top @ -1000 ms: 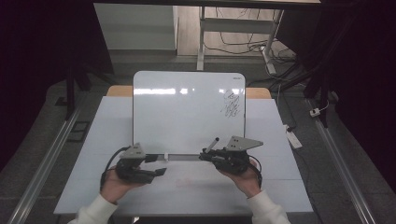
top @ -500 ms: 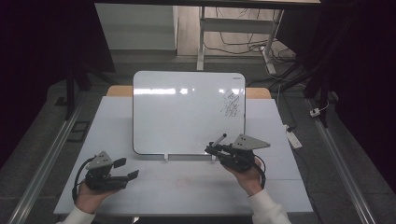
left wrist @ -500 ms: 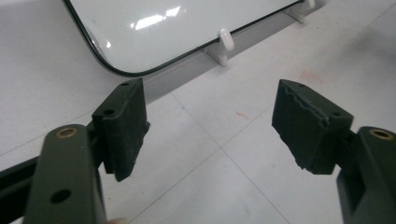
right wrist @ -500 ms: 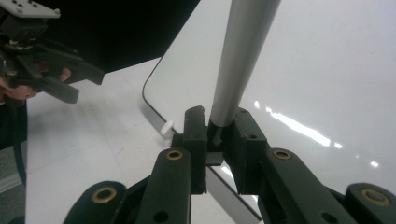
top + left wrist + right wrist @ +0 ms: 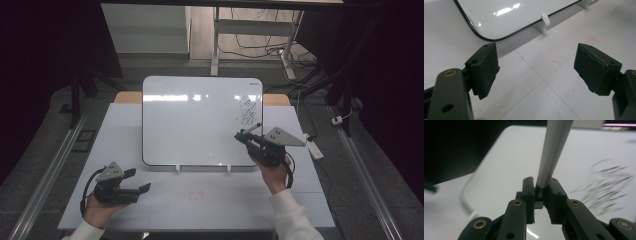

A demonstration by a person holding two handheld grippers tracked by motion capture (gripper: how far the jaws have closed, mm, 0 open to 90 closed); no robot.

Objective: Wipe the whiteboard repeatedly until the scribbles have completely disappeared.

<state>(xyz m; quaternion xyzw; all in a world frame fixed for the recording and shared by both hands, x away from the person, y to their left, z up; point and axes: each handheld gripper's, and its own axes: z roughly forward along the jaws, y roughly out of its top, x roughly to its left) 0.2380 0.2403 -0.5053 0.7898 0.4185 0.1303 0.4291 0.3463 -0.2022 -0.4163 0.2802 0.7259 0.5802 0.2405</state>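
Nearest, the left gripper point(image 5: 134, 181) rests on the table point(image 5: 210, 200) in front of the whiteboard point(image 5: 200, 120); its empty jaws have just been opening. Farther, the right gripper point(image 5: 243, 136) pinches a marker point(image 5: 551, 152) at the whiteboard's scribbles point(image 5: 248, 111), seemingly poised to write.

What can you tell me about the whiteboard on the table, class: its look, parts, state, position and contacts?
The whiteboard is a glossy white rectangle with rounded corners and a thin dark edge. It leans back, its lower edge held by two small white clips on the pale table. Black scribbles mark its upper right; the rest is blank, reflecting ceiling lights. The right claw holds a pen before it.
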